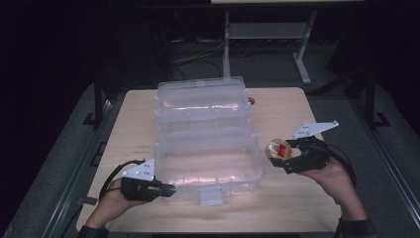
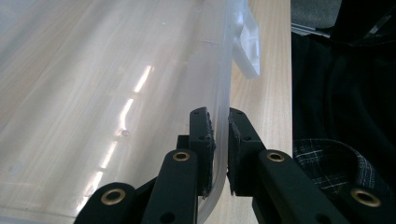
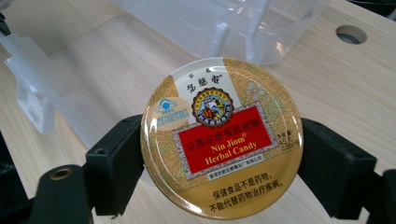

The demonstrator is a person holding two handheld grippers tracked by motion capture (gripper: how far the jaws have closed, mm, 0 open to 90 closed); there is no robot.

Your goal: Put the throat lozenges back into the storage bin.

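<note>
- A lab or workshop room, dimly lit.
- A bare light-wood table stands alone on a grey floor.
- Behind it, a metal-framed bench with loose cables trailing beneath.

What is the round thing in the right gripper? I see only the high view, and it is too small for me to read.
Observer: It is a round gold tin with a red label that reads "Nin Jiom Herbal Candy"; the right gripper has its jaws closed on the tin's two sides.
Operator: And the left gripper, does it hold the clear box or only touch it?
Observer: The left gripper has its jaws shut on the thin front wall of the clear plastic box, one pad inside and one outside.
Operator: Is something already inside the box near that wall?
Observer: No, through the clear floor there I see only the wooden table.
</note>
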